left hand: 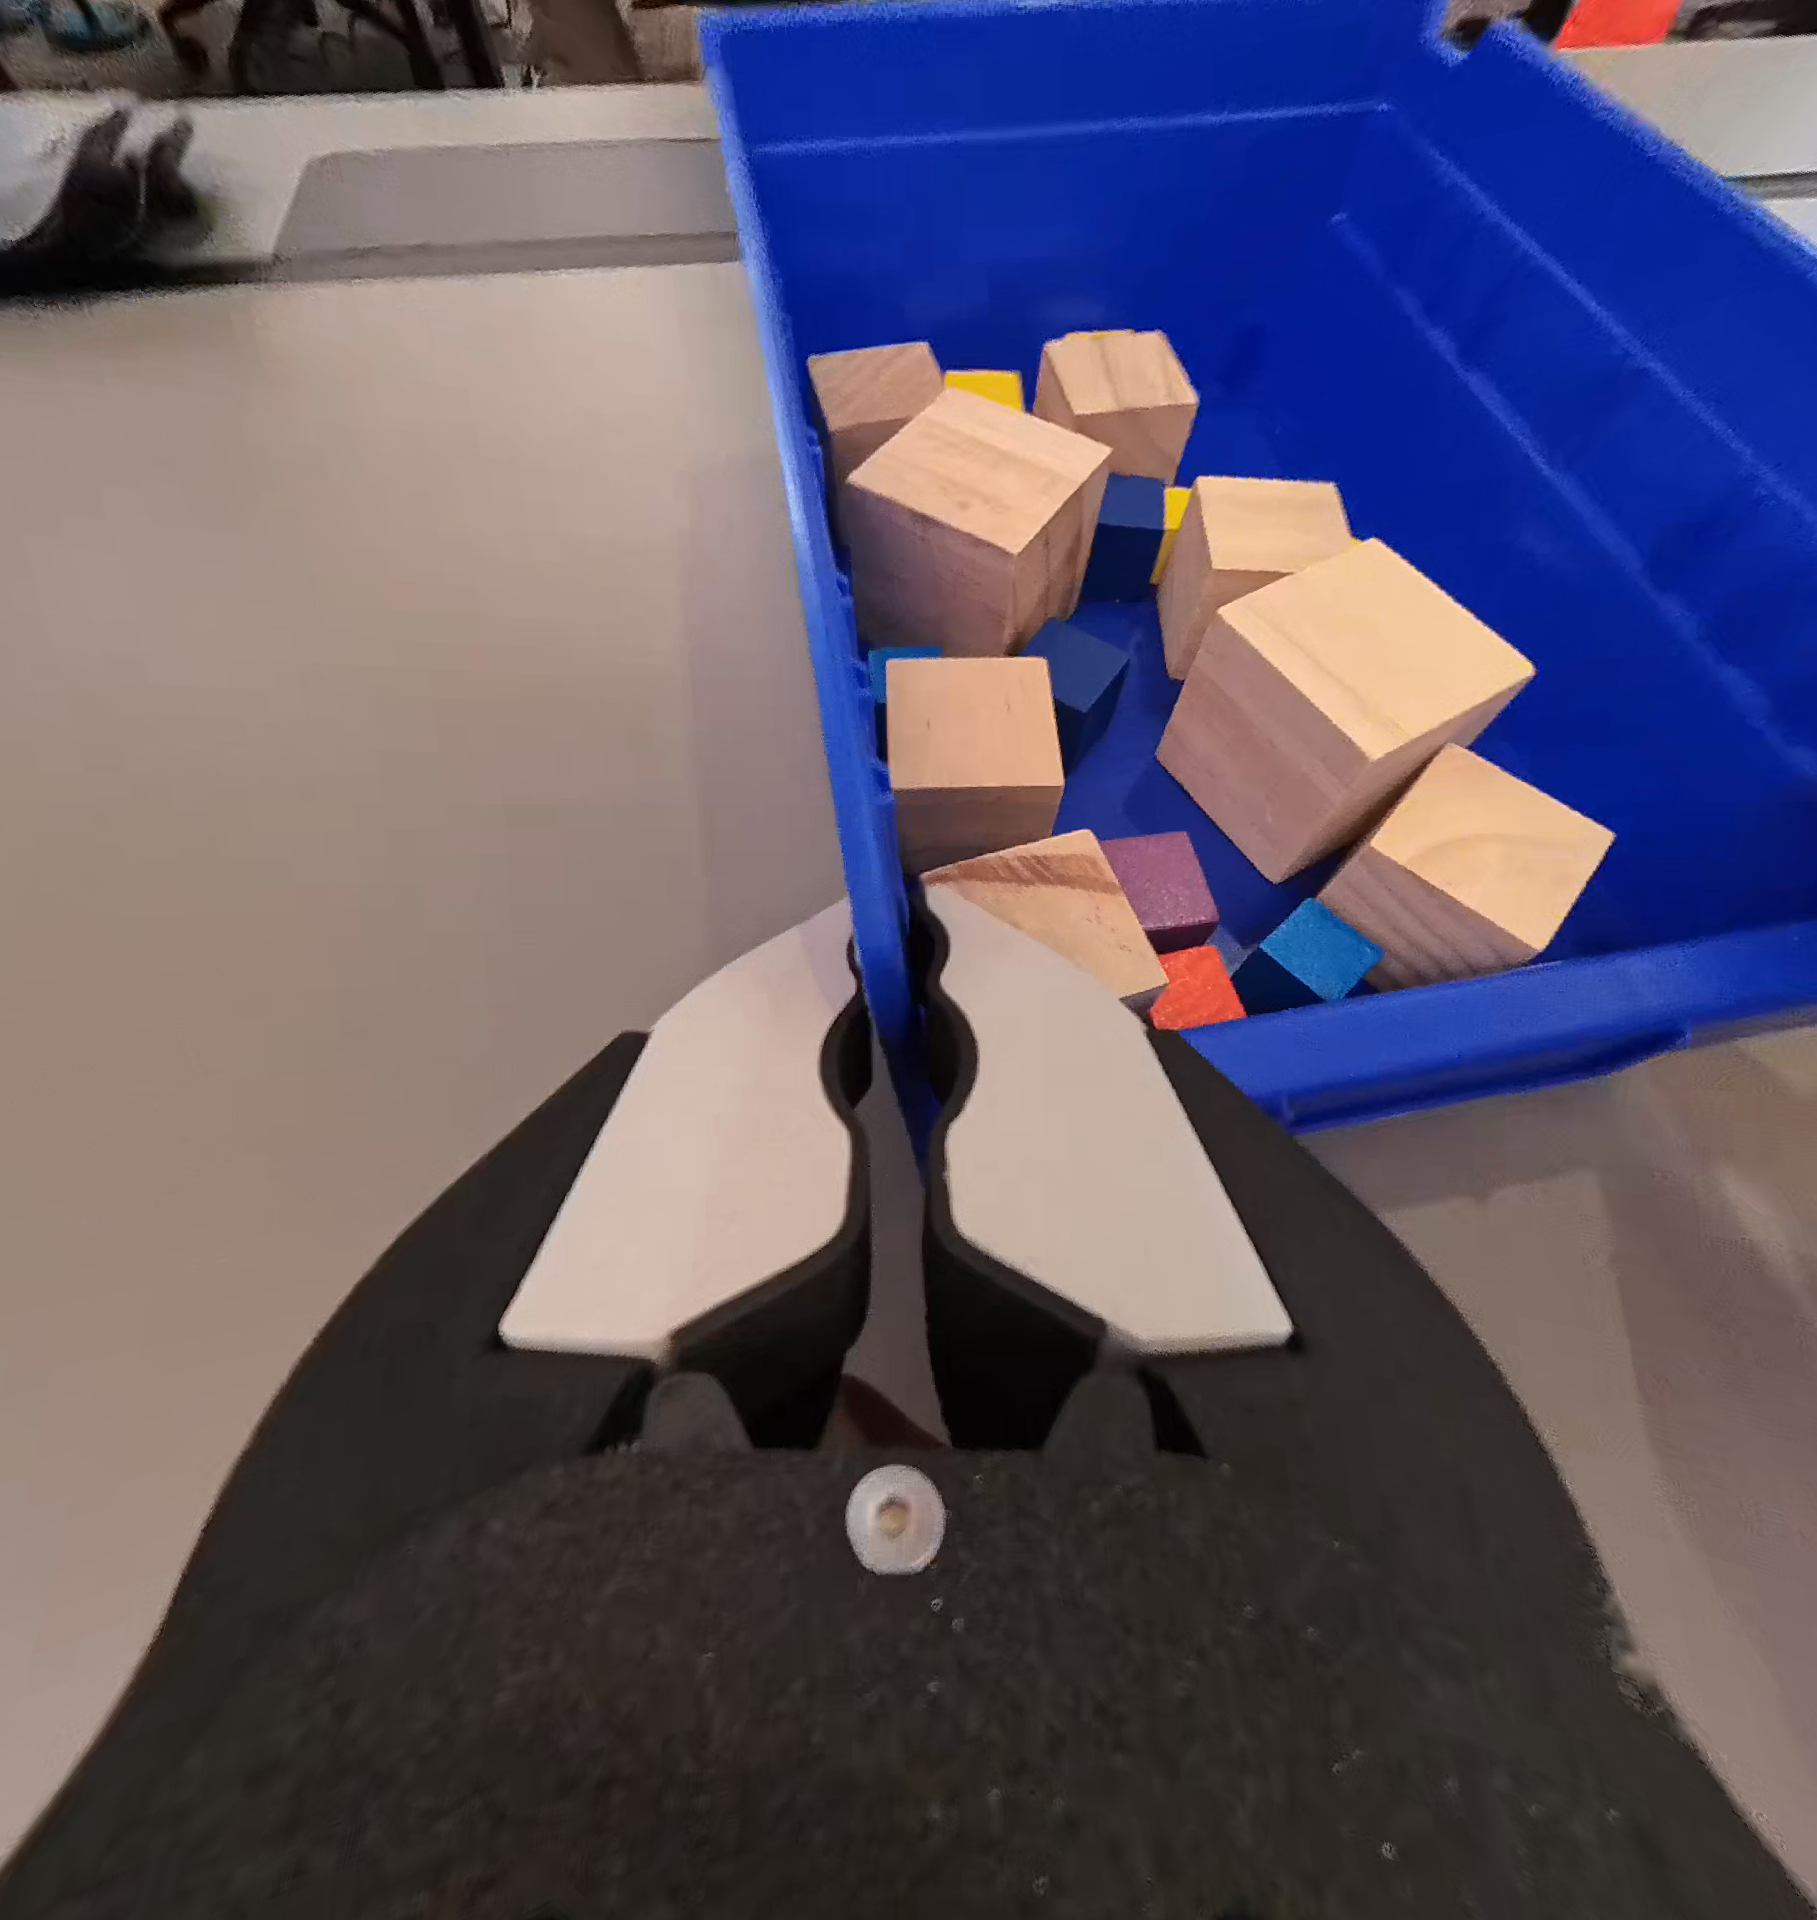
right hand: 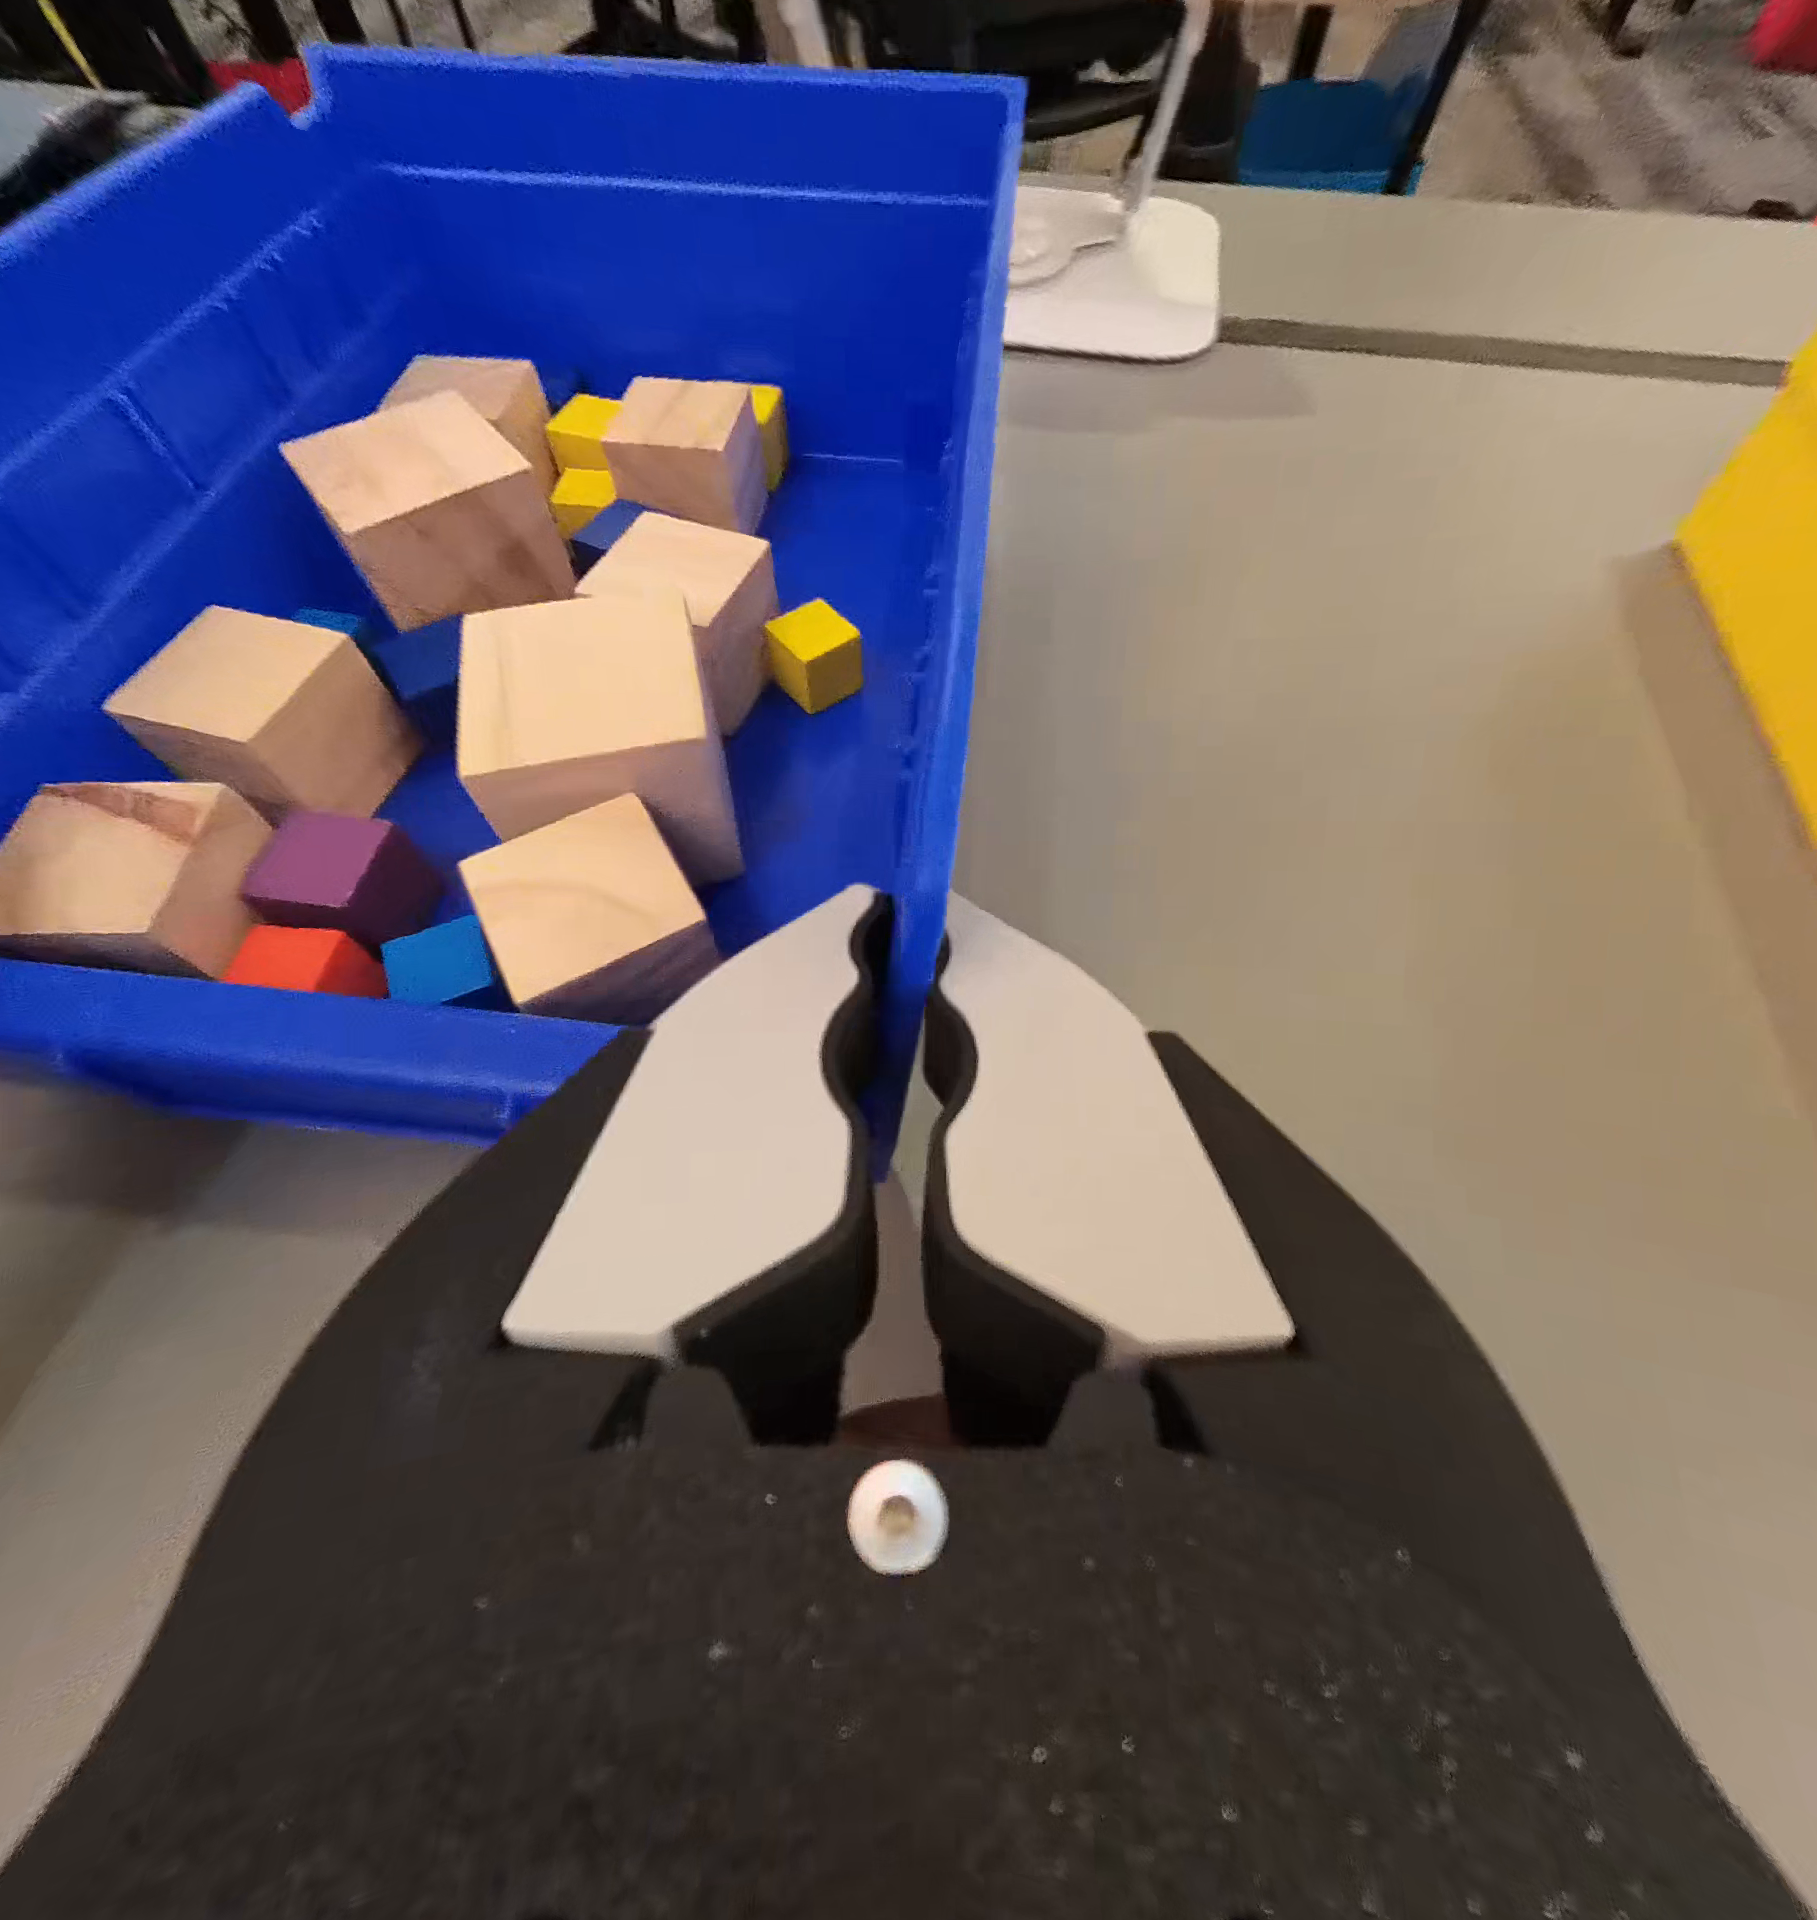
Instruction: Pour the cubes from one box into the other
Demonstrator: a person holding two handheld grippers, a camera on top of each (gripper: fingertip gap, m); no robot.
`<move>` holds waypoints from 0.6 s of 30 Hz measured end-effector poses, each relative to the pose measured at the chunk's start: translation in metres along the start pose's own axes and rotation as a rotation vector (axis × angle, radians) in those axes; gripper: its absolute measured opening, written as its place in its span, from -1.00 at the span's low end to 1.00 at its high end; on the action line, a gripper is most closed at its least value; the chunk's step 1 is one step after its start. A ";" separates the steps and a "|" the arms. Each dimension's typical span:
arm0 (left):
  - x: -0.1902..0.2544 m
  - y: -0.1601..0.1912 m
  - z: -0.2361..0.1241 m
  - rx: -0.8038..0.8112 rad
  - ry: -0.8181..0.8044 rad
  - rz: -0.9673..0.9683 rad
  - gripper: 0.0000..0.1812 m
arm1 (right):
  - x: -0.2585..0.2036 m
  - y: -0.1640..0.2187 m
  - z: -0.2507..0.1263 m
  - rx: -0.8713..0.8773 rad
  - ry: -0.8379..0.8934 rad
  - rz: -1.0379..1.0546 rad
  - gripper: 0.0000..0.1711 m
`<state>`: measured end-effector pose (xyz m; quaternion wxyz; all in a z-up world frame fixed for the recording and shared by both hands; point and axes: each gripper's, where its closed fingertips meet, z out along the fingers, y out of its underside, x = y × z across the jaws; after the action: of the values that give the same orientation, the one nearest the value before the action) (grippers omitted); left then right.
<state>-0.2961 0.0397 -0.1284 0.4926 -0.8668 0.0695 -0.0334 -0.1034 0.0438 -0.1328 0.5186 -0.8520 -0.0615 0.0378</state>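
Note:
A blue box [left hand: 1506,416] holds several plain wooden cubes [left hand: 971,520] and small coloured cubes. My left gripper [left hand: 896,956] is shut on the box's left side wall near the front corner, one finger outside and one inside. In the right wrist view the same blue box [right hand: 675,239] sits at the left with the wooden cubes [right hand: 582,717] inside. My right gripper [right hand: 909,935] is shut on the box's right side wall near the front corner. A yellow box [right hand: 1797,623] shows at the right edge of the right wrist view.
The grey table [left hand: 364,727] lies under the blue box. A white stand base [right hand: 1122,281] sits behind the blue box on the right. A dark glove-like thing [left hand: 93,197] lies at the far left of the table.

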 end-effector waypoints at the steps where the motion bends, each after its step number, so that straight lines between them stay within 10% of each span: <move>1: 0.008 -0.004 -0.003 0.000 -0.014 0.030 -0.97 | 0.007 -0.002 -0.004 -0.003 -0.002 0.008 -0.98; 18: 0.232 -0.206 -0.040 -0.128 0.357 0.039 -0.95 | 0.229 -0.205 -0.143 -0.195 0.312 -0.111 -0.98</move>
<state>-0.0539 0.0739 0.0664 0.4168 -0.8752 0.1745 -0.1728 0.1284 0.0447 0.1145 0.4382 -0.8890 -0.0306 -0.1293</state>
